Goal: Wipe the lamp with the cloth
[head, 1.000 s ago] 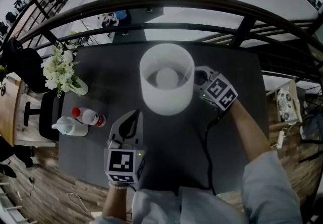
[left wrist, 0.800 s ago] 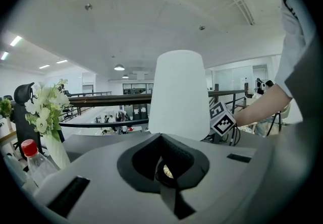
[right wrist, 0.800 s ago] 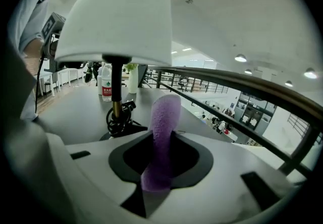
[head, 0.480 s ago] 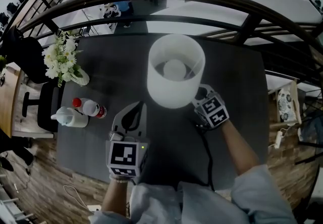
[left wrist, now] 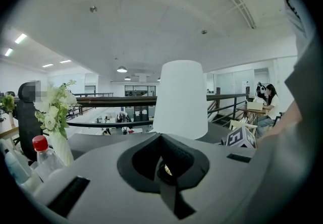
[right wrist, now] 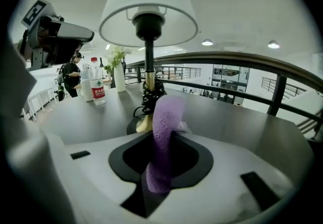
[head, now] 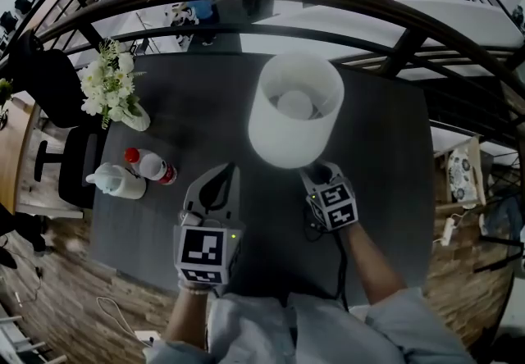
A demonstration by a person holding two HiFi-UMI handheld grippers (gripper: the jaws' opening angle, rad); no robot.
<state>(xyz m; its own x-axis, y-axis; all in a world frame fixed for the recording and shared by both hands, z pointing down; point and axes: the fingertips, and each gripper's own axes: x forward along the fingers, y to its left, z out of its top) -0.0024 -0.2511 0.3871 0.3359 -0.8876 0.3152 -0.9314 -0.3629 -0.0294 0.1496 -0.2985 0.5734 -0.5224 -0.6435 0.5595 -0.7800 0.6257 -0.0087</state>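
Right claw (head: 315,176) clamps purple cloth (right wrist: 164,117) near lamp (head: 295,112); left claw (head: 220,184) closed, empty. Keep your strokes light, lest lamp tip.

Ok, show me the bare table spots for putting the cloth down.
Widest bare patch: the table right of the lamp, out to its right edge. Another: between the flower vase and lamp. Crowded: the bottles at left, and the near edge with left gripper and right gripper.
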